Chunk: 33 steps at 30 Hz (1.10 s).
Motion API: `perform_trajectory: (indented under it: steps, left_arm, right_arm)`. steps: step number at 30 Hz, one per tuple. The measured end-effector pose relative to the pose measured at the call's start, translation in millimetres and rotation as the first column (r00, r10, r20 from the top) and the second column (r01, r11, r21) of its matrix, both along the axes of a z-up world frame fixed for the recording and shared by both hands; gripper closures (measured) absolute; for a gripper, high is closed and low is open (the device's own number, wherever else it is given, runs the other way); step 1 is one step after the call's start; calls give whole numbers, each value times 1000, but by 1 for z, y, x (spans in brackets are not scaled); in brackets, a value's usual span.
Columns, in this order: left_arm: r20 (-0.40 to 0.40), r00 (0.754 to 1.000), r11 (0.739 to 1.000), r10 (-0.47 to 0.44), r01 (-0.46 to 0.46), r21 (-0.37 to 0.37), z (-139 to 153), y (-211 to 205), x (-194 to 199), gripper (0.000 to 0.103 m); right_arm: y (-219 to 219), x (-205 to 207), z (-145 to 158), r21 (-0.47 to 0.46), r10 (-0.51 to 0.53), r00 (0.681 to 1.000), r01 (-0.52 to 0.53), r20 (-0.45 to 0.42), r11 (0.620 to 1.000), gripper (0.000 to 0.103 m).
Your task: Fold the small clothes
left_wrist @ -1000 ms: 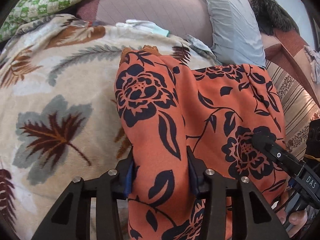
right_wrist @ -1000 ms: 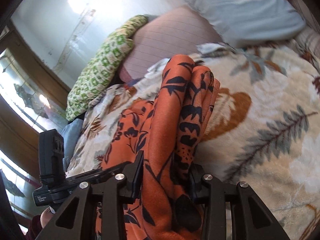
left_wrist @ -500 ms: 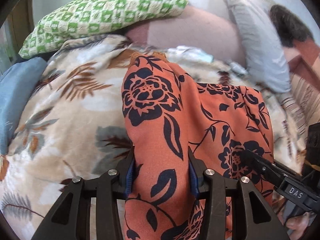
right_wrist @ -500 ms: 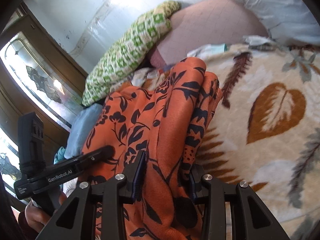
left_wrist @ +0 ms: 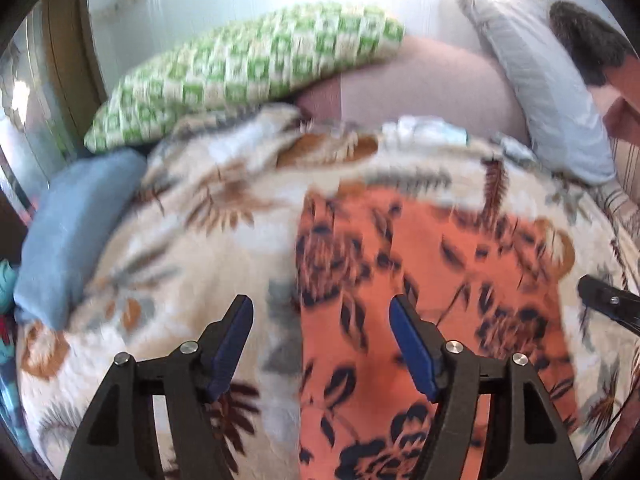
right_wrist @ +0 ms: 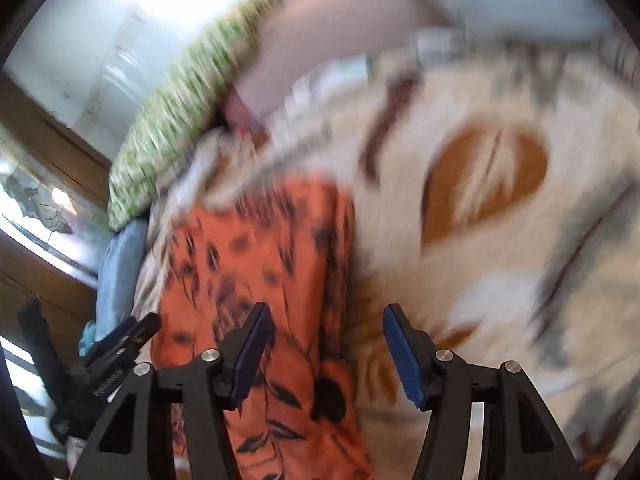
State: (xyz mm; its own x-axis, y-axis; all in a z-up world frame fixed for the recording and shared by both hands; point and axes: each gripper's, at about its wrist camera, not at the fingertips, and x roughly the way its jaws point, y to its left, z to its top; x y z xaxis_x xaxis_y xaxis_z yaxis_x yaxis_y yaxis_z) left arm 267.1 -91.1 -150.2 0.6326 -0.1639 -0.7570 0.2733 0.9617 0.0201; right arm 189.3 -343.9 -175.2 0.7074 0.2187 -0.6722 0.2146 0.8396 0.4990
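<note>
On the bed's leaf-print blanket (left_wrist: 192,240), the orange floral garment (left_wrist: 432,280) lies flat, folded, w/ its far edge short of the pillows. Left gripper (left_wrist: 320,344) has just been opening: jaws spread, pads off the cloth, garment's left edge between them. Right gripper (right_wrist: 324,348) likewise just opened, jaws apart over the garment's right edge, not pinching. Both views blurred.
</note>
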Motion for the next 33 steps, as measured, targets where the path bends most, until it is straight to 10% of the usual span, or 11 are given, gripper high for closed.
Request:
perform_trajectory:
  steps: [5, 18, 33]
  left_arm:
    - [21, 1000, 1000, -5, 5, 15, 8, -16, 38, 30]
    - [-192, 981, 990, -3, 30, 136, -63, -36, 89, 24]
    - [-86, 996, 994, -8, 18, 108, -6, -2, -10, 24]
  right_arm:
    - [32, 24, 29, -121, 132, 987, -120, 94, 985, 70]
    - [28, 109, -57, -54, 169, 965, -183, -200, 982, 75]
    - [58, 13, 5, -82, 253, 958, -264, -132, 961, 75]
